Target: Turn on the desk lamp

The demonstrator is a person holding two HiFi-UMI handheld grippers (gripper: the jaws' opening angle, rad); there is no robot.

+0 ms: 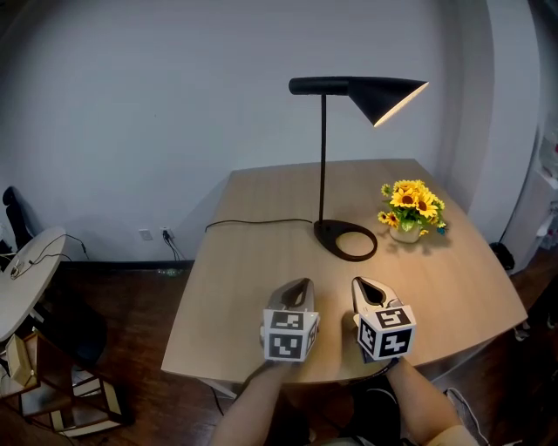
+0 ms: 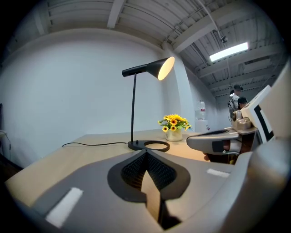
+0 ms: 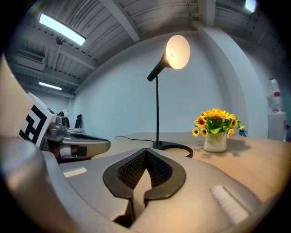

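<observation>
Pale wood table [image 1: 253, 279] against a plain grey-white wall [image 1: 157, 104], over a dark floor [image 1: 131, 305]; a beamed ceiling [image 2: 113, 11] with a strip light [image 2: 228, 51] hangs above. The person's forearms [image 1: 261, 409] come in over the near edge, side by side, holding the left tool [image 1: 300, 284] and right tool [image 1: 361, 283] level, low and just apart. Each tool is clenched, its pads meeting at the tips with nothing between them. The desk lamp [image 1: 323, 157] stands ahead of both tools, shade glowing, and its cord [image 1: 257, 221] trails ahead-left. Potted sunflowers [image 1: 410, 209] sit ahead-right of the right tool, near the lamp's base.
</observation>
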